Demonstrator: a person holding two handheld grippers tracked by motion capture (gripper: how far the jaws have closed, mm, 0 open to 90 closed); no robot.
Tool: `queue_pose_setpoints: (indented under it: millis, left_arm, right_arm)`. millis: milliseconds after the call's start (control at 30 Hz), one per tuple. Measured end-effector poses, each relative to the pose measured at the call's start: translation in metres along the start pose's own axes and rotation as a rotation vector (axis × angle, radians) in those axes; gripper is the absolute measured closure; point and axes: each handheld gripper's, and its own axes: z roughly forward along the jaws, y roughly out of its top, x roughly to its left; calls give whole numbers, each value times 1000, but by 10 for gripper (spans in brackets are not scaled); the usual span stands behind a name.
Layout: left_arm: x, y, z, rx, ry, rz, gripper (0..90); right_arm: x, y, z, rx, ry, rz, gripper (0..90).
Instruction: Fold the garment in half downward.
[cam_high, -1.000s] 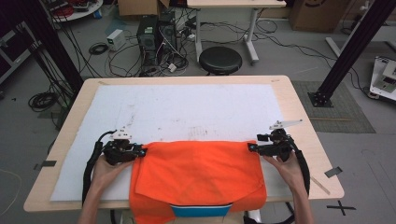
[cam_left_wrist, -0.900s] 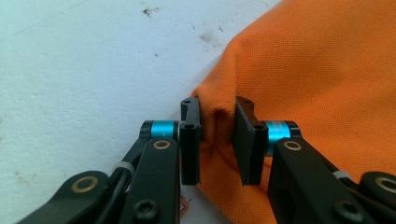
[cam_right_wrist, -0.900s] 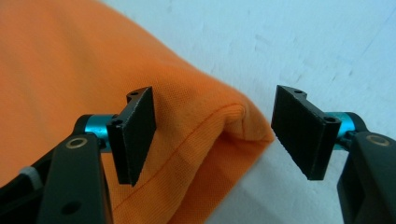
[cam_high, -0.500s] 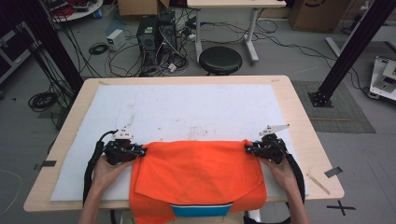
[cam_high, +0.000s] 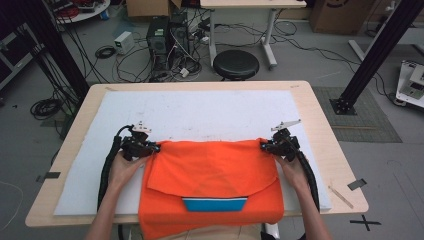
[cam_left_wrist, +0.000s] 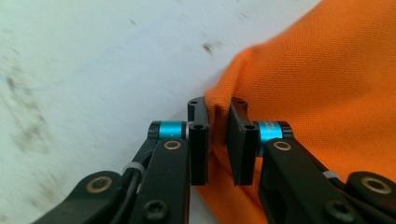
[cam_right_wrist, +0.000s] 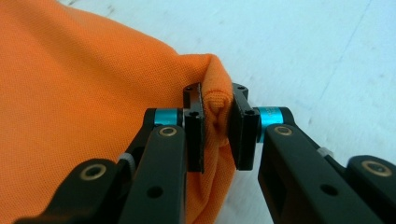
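Orange cloth (cam_high: 212, 172): lies folded on your white mat (cam_high: 200, 112), near edge hanging off at 6 o'clock. Your left gripper (cam_high: 150, 147) pinches its far corner at 9 o'clock; your right gripper (cam_high: 265, 145) pinches the far corner at 3 o'clock.

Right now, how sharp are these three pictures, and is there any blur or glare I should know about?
High view: evenly lit, slightly soft, no glare on the white mat. Left gripper view: left gripper and the orange cloth weave near it crisp, the mat's far corner blurred. Right gripper view: right gripper sharp on the pinched fold, the cloth's far edge softening.
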Motion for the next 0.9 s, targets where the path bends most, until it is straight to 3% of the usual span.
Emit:
queue_pose_setpoints:
  millis: [67,233,300,400,467,533,567,600,667,767,900]
  left_arm:
    - [7,4,5,4,-13,-22,798]
    - [16,15,16,-9,32,-32,799]
    - [21,19,19,-7,39,-55,799]
    - [27,28,28,-5,73,-46,800]
    - [32,32,32,-1,65,-60,797]
    - [34,35,32,12,63,-65,773]
    - [33,34,29,12,93,-54,717]
    - [32,34,27,4,99,-57,633]
    - [31,29,19,-37,97,-67,571]
    - [29,19,3,-72,83,-93,507]
    - [12,3,-20,-117,43,-68,492]
  right_arm:
    - [-3,5,4,6,-4,15,792]
    - [-9,20,14,22,-54,18,792]
    - [-13,26,20,18,-62,31,792]
    - [-20,34,27,11,-76,47,792]
    - [-24,38,31,3,-84,64,789]
    - [-26,38,33,-1,-66,87,765]
    - [-26,37,32,-6,-67,93,705]
    - [-26,36,30,-9,-92,94,590]
    - [-24,34,22,-21,-112,104,548]
    - [-19,22,-6,-112,-105,110,442]
    - [-11,8,-24,-149,-75,110,408]
